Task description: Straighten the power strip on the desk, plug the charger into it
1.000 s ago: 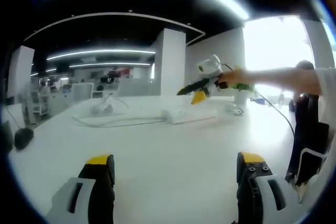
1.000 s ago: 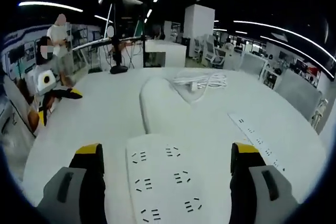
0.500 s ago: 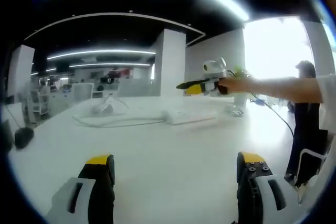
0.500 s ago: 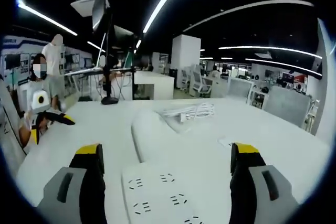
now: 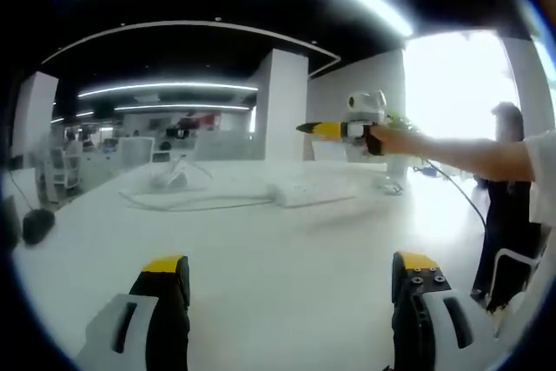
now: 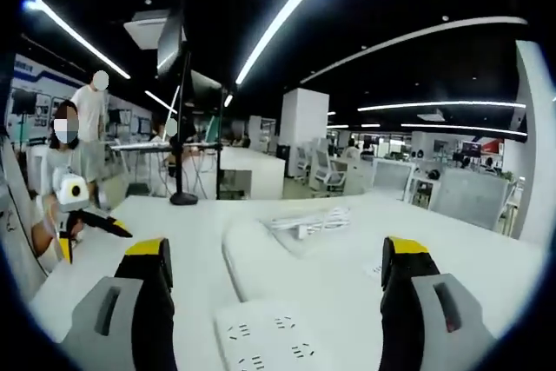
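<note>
Raised since before, spread right tongs (image 6: 271, 301) hover above power strip (image 6: 269, 345).

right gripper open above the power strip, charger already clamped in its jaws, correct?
Not quite. The right gripper is open above the power strip, but its jaws are empty; the right gripper view shows no charger between them. A white cable bundle lies farther along the desk.

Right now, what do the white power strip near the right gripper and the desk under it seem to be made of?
The flat white multi-socket power strip looks like moulded plastic with a matte finish: even colour, rounded edge, clean-cut socket slots. The white desk top looks like a smooth laminate or painted board, slightly glossy, since in the left gripper view it carries soft light reflections. The exact desk material stays open.
</note>
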{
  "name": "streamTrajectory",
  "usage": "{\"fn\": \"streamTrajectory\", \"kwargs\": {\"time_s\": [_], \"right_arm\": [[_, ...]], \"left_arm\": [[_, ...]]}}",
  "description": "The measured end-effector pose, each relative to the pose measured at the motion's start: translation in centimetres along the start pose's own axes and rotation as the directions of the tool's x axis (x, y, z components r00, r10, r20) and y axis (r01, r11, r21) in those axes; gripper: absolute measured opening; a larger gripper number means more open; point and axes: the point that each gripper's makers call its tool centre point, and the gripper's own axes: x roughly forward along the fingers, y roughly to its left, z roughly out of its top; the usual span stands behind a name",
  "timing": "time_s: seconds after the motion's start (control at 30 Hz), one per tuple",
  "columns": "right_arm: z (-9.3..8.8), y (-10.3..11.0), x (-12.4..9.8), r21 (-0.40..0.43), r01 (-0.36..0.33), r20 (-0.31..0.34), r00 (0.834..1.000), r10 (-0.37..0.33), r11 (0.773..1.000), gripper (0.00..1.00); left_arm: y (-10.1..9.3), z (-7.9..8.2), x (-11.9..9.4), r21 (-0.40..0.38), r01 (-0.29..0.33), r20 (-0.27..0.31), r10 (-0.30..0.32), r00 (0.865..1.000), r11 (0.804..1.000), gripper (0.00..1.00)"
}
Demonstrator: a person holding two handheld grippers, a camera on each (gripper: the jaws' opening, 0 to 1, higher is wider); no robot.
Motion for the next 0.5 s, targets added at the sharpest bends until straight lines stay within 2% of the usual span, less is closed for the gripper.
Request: {"fn": "streamTrajectory", "kwargs": {"time_s": [0.1,0.17,0.2,0.5], "right_arm": [[0.5,-0.5,-0.8,-0.013,0.046,0.021,0.999,-0.045,0.999,1.00],[0.3,-0.8,-1.2,-0.017,0.071,0.007,0.997,-0.070,0.997,1.00],[-0.1,-1.4,-1.8,-0.032,0.116,-0.019,0.993,-0.117,0.993,0.99],[0.5,-1.8,-5.0,-0.032,0.216,0.033,0.976,-0.215,0.976,0.99]], "left_arm": [[-0.1,0.0,0.0,-0.001,0.003,0.000,-0.003,1.000,1.000,0.99],[-0.1,0.0,0.0,-0.001,0.005,0.002,-0.005,1.000,1.000,0.99],[-0.1,-0.1,0.0,-0.003,0.006,0.001,-0.006,1.000,1.000,0.99],[-0.6,-0.3,0.2,-0.002,0.020,-0.001,-0.020,1.000,1.000,0.99]]}}
